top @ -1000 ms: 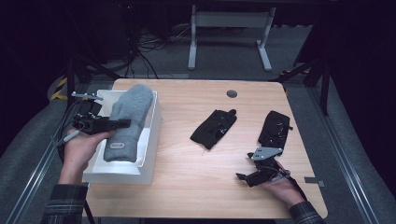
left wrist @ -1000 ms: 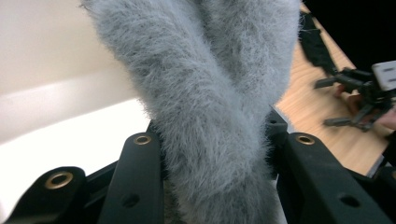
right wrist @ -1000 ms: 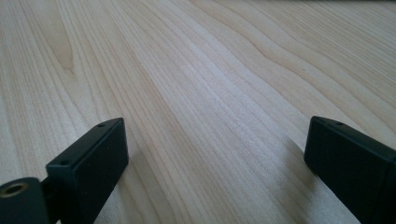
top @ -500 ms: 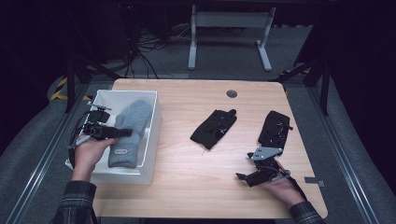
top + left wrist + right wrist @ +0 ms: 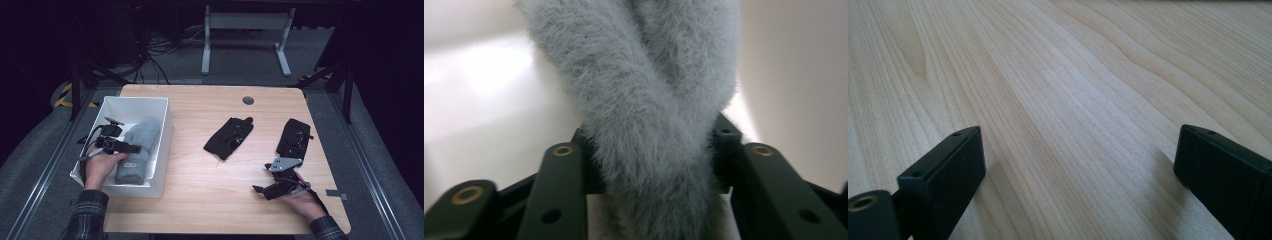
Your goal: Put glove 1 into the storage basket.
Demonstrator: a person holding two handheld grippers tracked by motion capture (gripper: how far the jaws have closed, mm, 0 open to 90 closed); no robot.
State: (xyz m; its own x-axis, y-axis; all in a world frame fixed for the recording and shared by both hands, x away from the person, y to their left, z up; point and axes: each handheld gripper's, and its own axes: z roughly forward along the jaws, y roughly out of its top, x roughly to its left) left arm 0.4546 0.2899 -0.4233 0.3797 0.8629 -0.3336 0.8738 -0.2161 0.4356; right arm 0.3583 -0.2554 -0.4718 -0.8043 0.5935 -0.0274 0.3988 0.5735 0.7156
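Observation:
A fuzzy grey mitten lies lengthwise in the white box at the table's left. My left gripper is low inside the box at the mitten's left side. In the left gripper view the mitten fills the gap of the left gripper and looks pinched between both pads. The jaws have just been opening. My right gripper rests near the front right of the table. In the right gripper view it stands open over bare wood with nothing between its jaws.
Two black gloves lie on the wooden table: one at the middle, one at the right, just beyond the right gripper. A dark round grommet sits near the far edge.
My left hand has sunk with the grey mitten, from above the box's rim down into the box. The right hand has stayed where it was.

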